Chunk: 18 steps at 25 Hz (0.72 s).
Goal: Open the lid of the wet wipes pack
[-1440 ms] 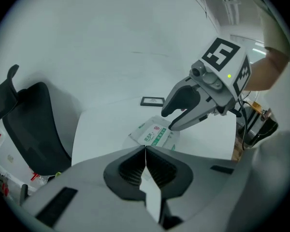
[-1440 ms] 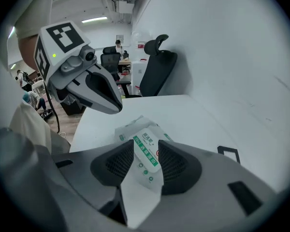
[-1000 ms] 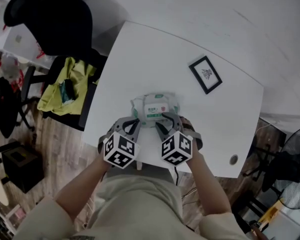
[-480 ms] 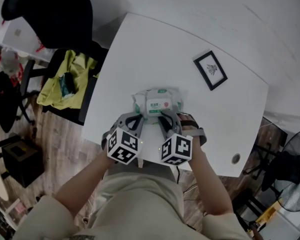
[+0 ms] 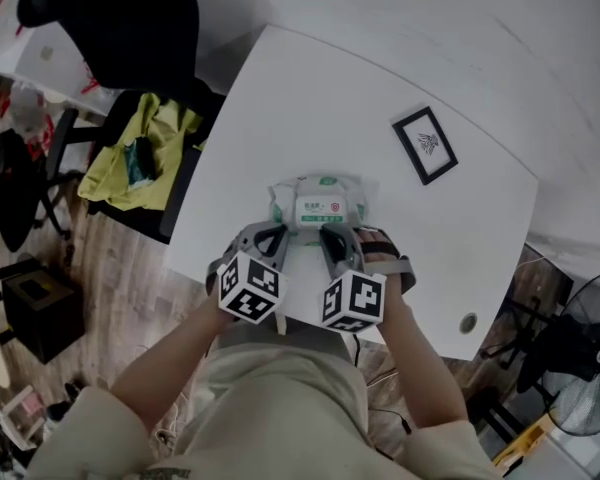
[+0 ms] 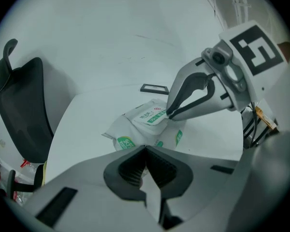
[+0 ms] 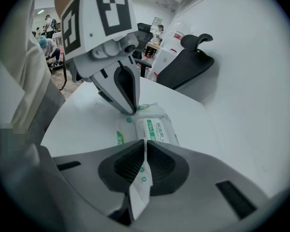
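Right hand-held gripper angled down, closing on pack

An open-plan office: a white desk, a black swivel chair, people seated in the background.

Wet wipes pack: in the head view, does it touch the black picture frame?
No, the wet wipes pack lies apart from the black picture frame, with bare white table between them.
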Tool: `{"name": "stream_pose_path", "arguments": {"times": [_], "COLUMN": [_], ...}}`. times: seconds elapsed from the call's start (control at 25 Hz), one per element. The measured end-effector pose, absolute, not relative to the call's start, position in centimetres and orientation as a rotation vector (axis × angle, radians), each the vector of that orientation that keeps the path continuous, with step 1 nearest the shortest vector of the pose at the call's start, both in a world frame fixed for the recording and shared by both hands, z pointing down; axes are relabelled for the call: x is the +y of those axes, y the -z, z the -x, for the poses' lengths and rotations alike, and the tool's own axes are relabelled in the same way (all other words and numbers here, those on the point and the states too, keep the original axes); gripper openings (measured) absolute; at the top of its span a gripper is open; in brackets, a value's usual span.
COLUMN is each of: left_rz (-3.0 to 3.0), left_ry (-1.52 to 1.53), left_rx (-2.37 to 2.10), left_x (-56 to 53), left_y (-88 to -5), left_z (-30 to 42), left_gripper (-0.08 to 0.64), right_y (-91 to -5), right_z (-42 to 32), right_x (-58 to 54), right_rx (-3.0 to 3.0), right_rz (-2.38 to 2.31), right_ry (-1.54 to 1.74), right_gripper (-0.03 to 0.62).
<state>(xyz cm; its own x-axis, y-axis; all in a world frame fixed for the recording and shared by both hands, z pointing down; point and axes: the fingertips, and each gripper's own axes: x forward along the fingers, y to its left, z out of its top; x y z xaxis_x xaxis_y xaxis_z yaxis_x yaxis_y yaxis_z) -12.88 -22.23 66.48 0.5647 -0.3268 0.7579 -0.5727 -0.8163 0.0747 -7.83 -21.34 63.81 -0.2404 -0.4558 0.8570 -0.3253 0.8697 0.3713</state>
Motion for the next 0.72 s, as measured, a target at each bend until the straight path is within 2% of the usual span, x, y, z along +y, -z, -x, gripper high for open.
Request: {"name": "stream_pose_path", "arguments": {"times": [0.44,0.72], "left_rz": [-2.436,-2.387], "left_ry": [-1.095,-1.033], "left_rx": [-0.771,-0.772], "left_x": [-22.2,-22.3], "left_y": [-66.6,-66.5], "left_z": [13.0,13.2], "left_gripper": [0.023,0.021], "right_y": [-60.0,-59.8], "right_z": [7.4,6.7], "right_x": [-25.4,-30.2], "right_rx": [-1.950,-2.060], "right_rz": [-0.682,-0.923], "right_ry": [0.092,-0.114], "right_gripper": [0.034,0.052]}}
